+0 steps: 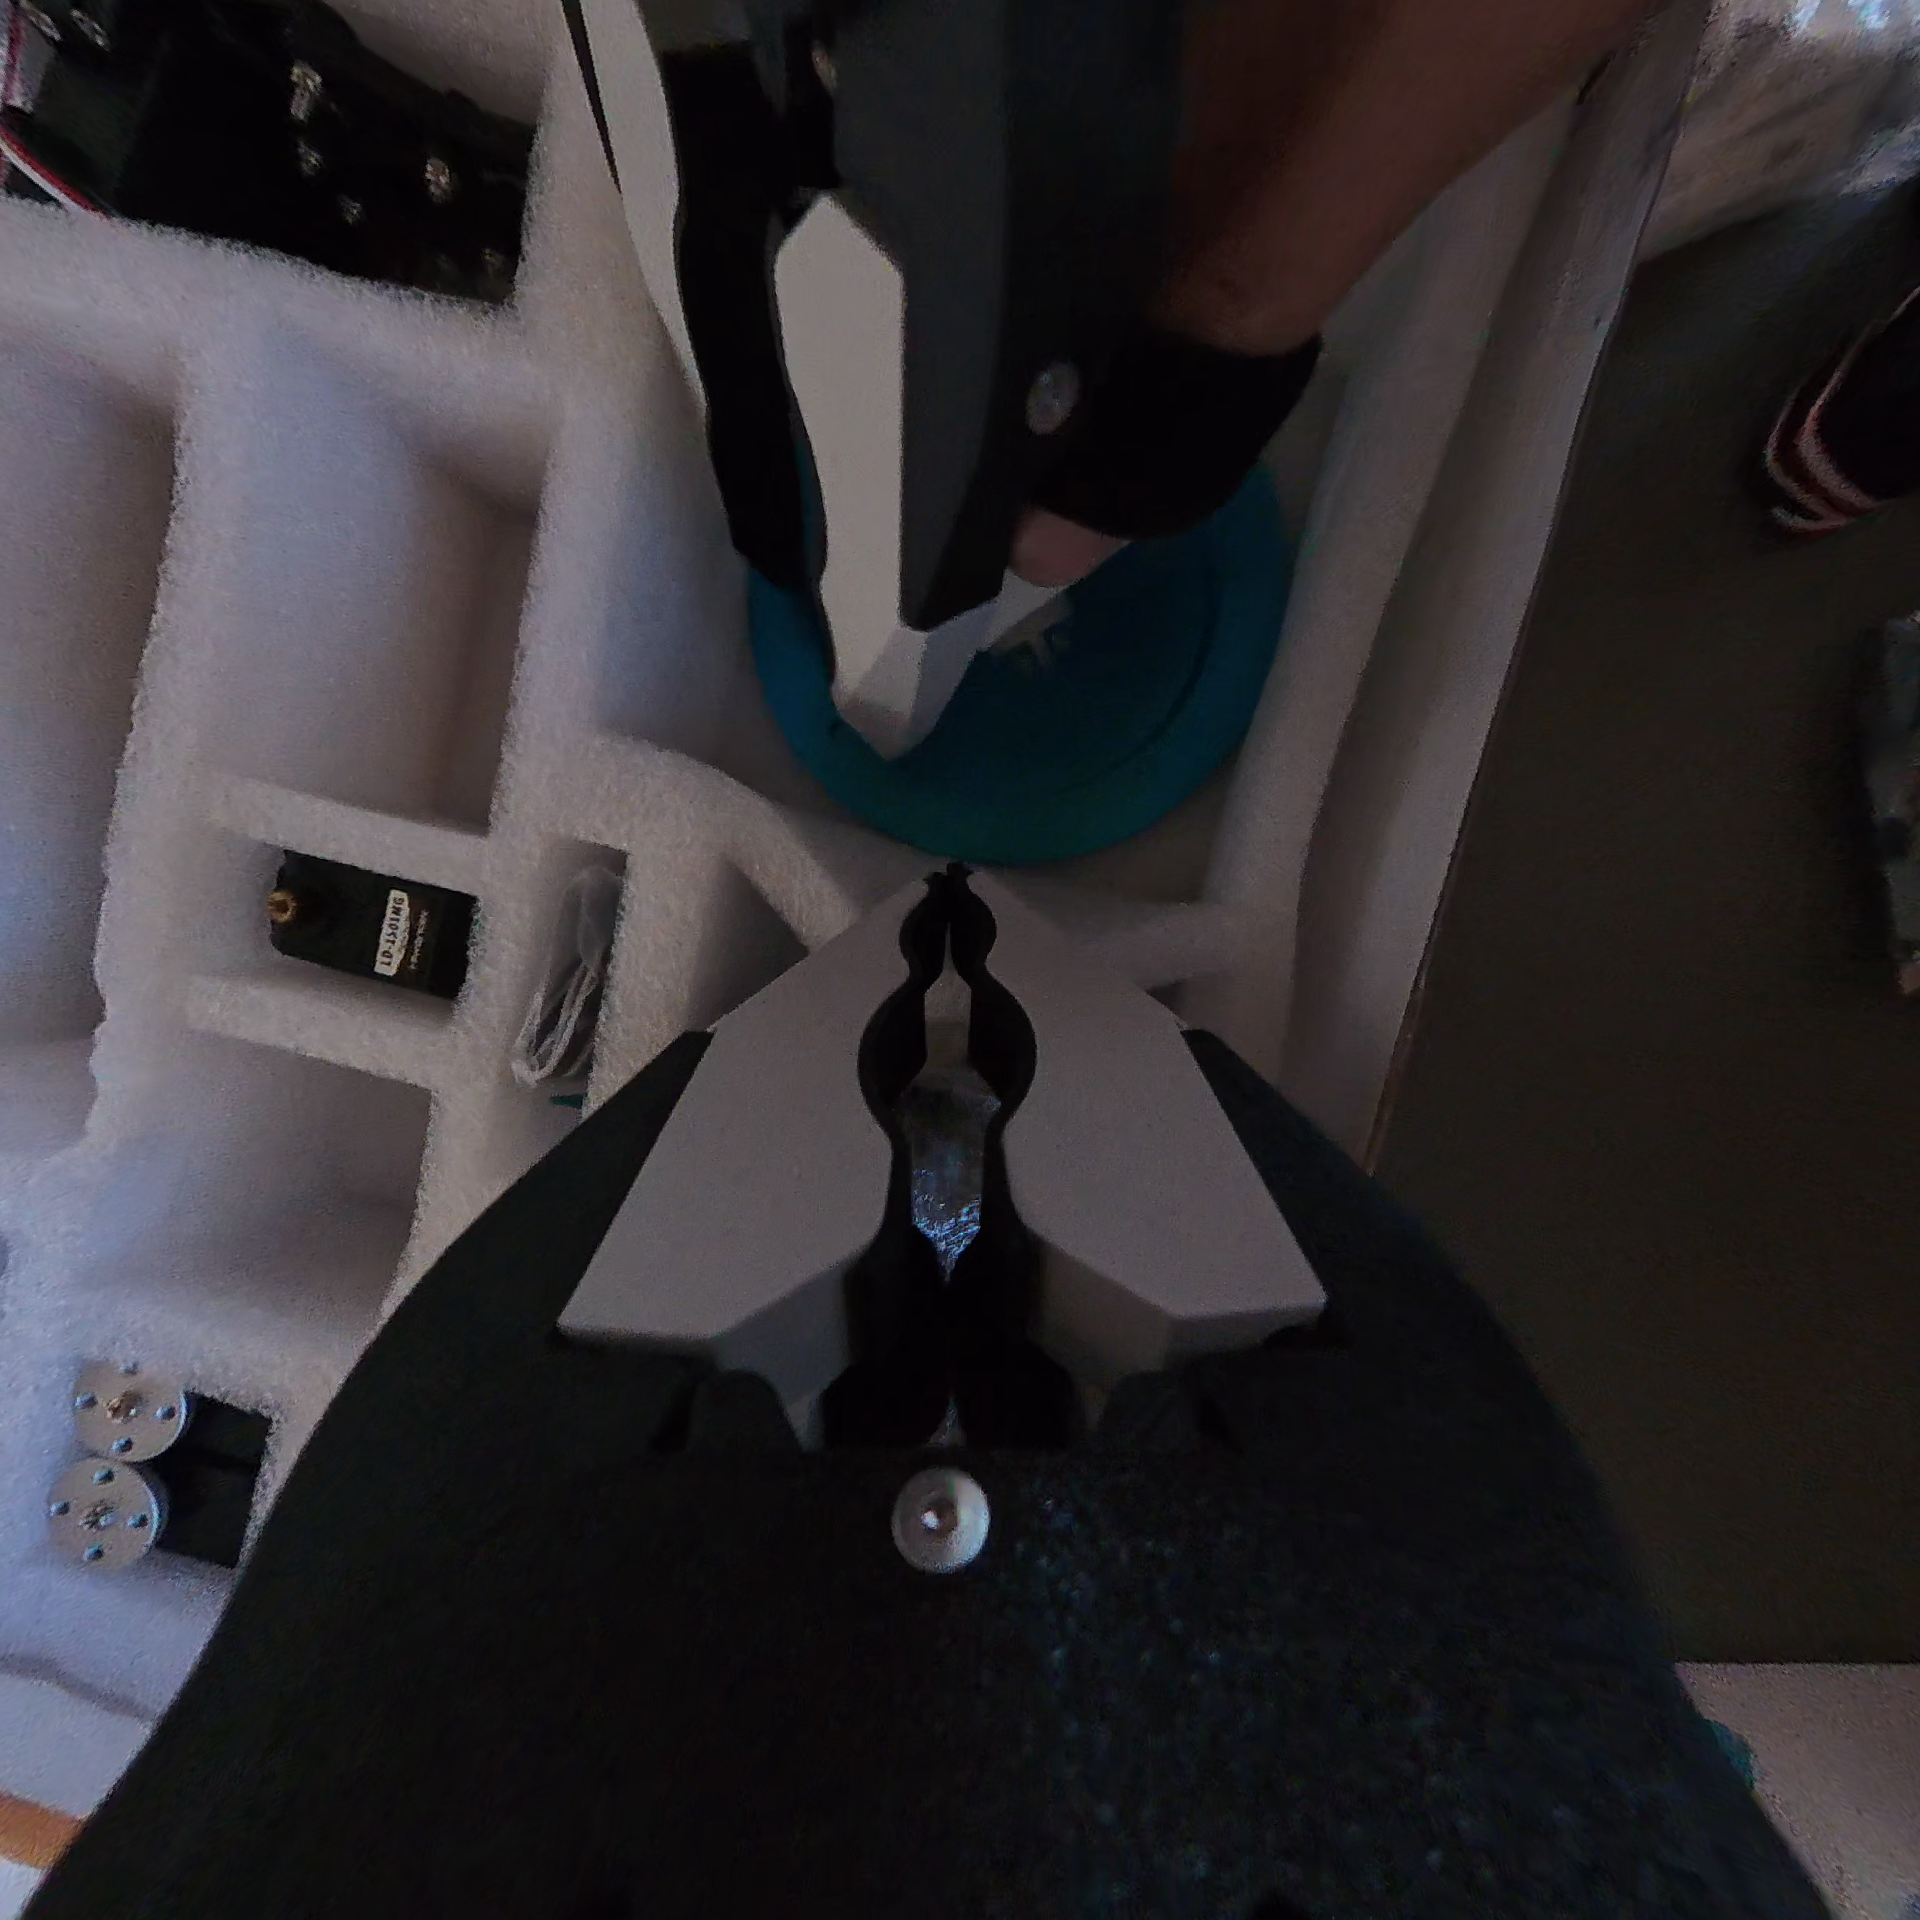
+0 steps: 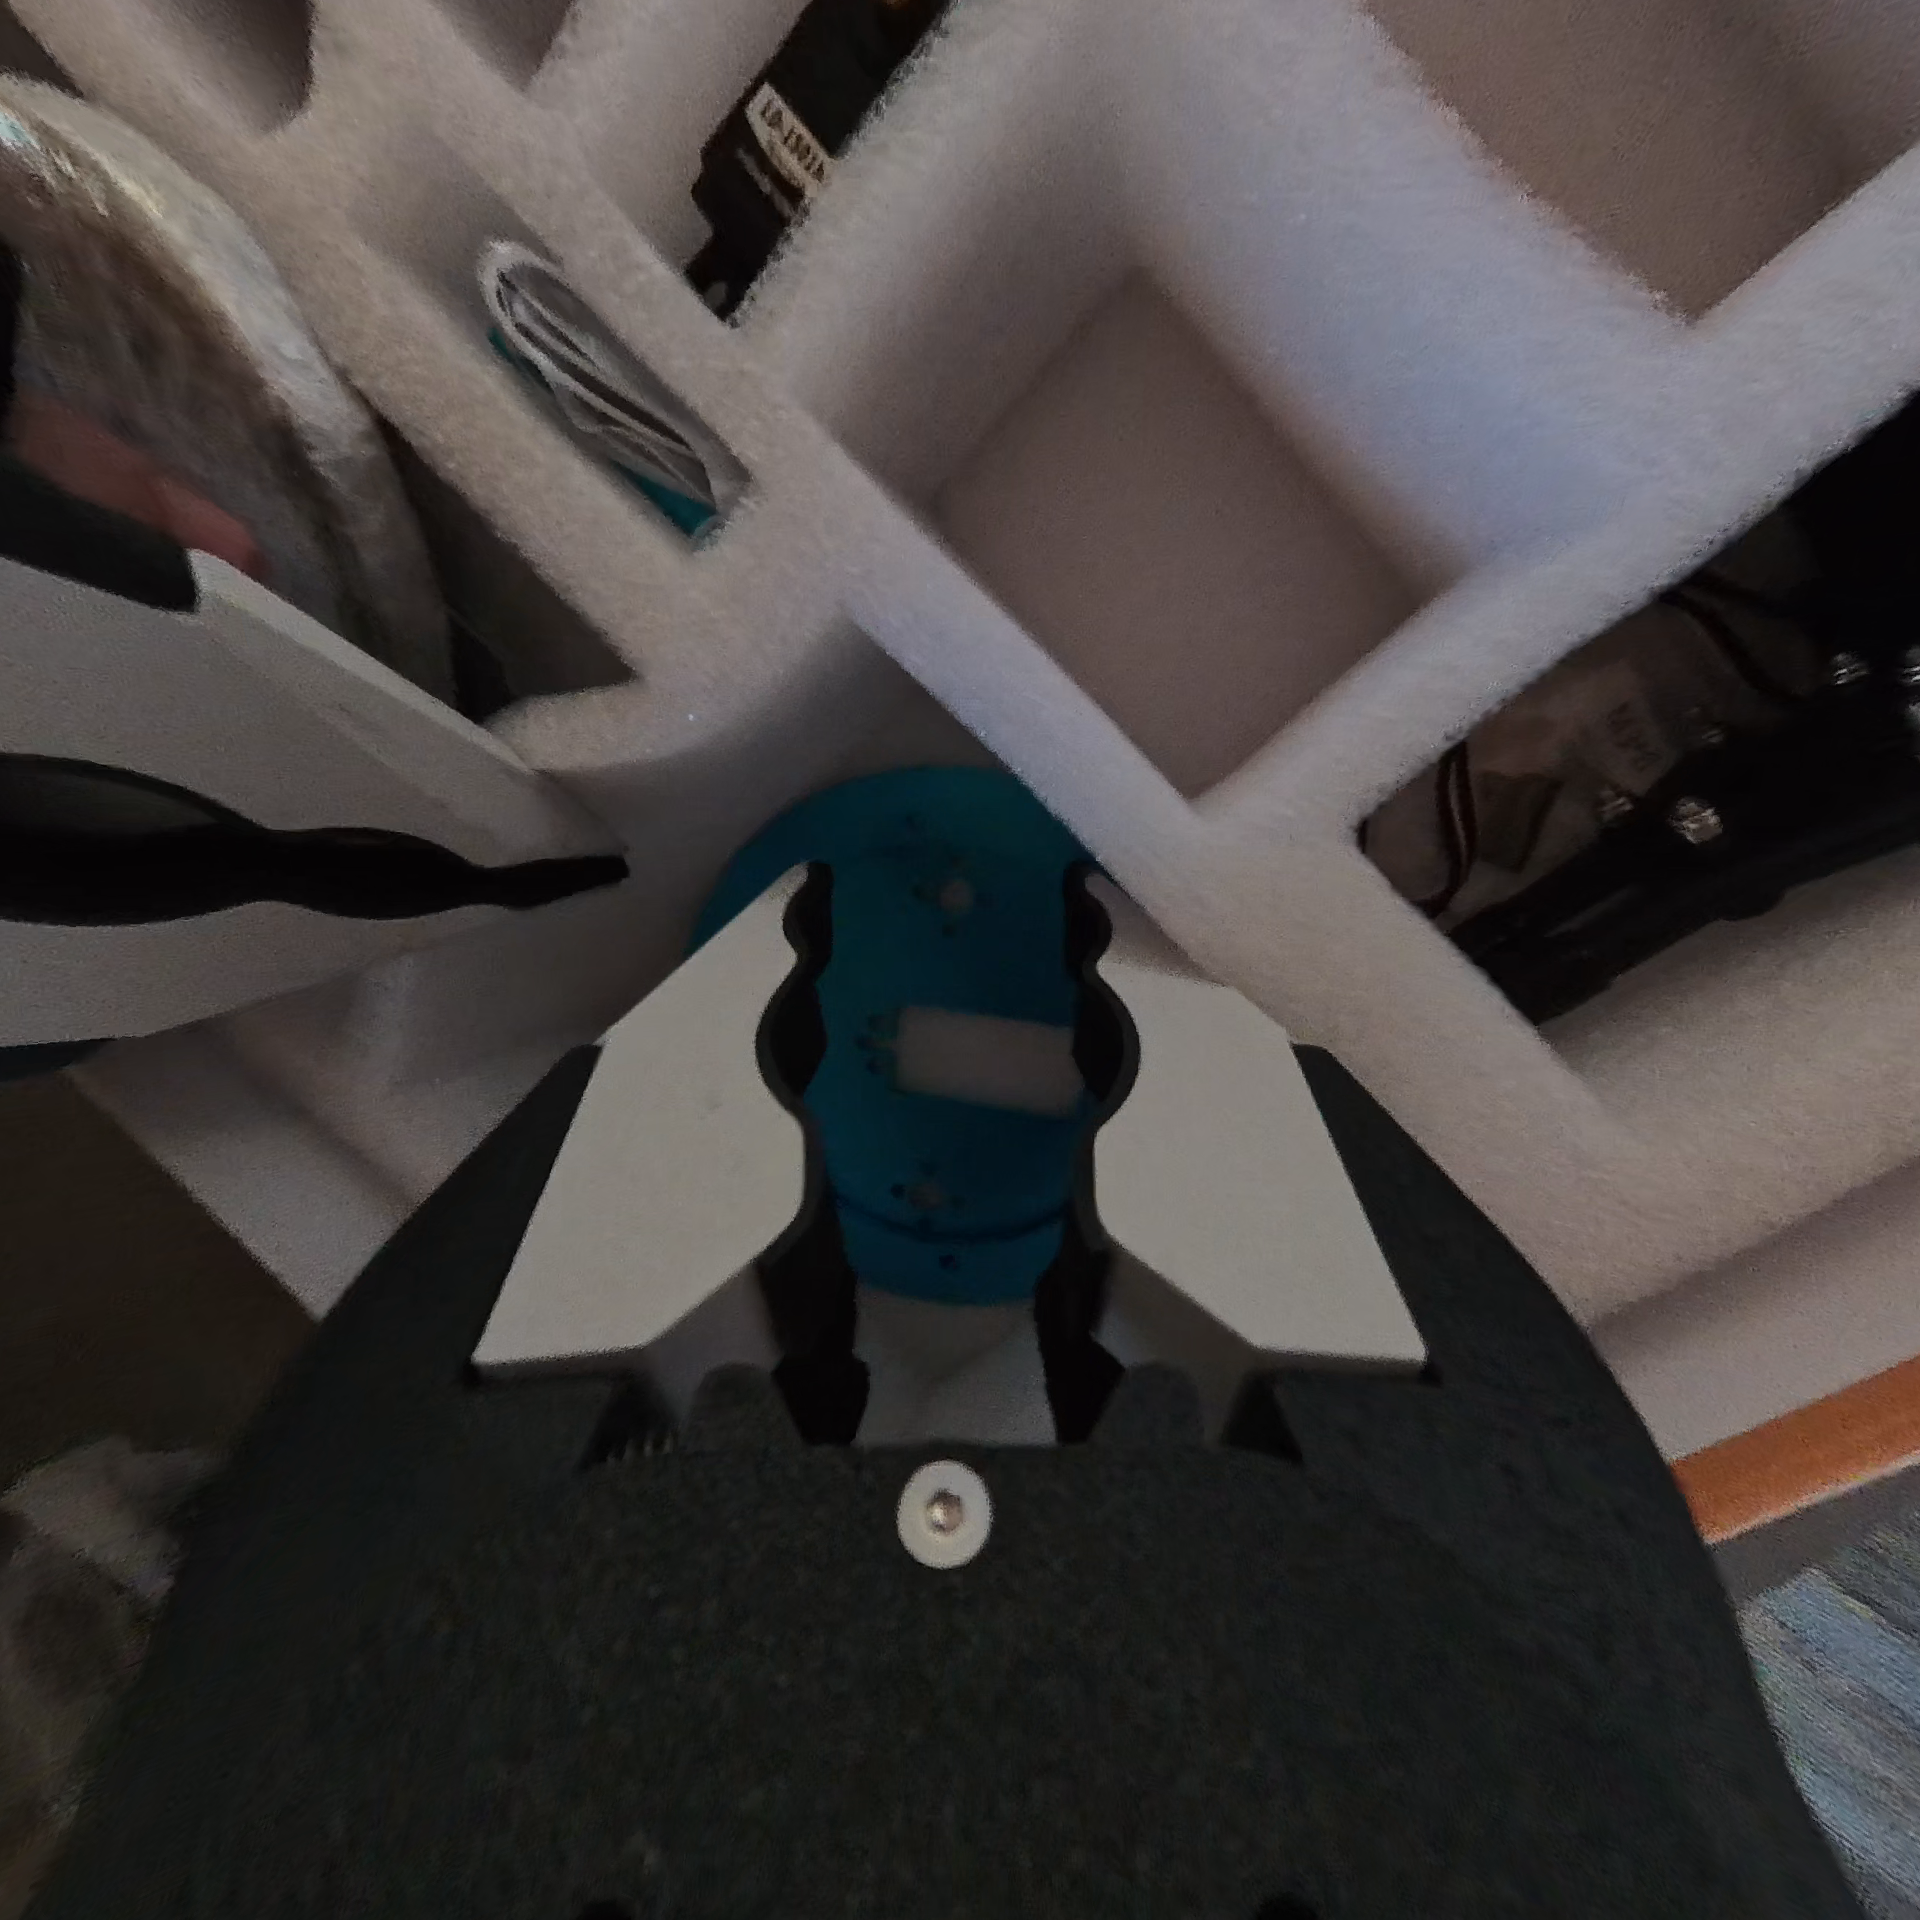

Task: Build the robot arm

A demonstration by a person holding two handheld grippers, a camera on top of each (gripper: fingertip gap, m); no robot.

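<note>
A round teal disc [image 1: 1091, 748] with a white rectangular piece in its middle lies in a pocket of a white foam tray [image 1: 364, 520]. My right gripper [image 2: 945, 878] is open, and its fingers straddle the disc [image 2: 914, 1122] from above. I cannot tell whether they touch it. In the left wrist view the right gripper [image 1: 914, 675] comes down from the top, held by a hand in a black fingerless glove [image 1: 1174, 436]. My left gripper [image 1: 951, 883] is shut, its tips just short of the disc's near edge. Something shiny and crinkled [image 1: 945, 1174] shows through the gap behind the tips. The left gripper also shows in the right wrist view [image 2: 613, 868].
The foam tray [image 2: 1039, 675] has several pockets. They hold a black servo [image 1: 374, 930], a small clear bag [image 1: 571, 977], two silver round horns [image 1: 114, 1455] and black wired parts [image 1: 291, 135]. A dark surface [image 1: 1662, 1039] lies to the tray's right.
</note>
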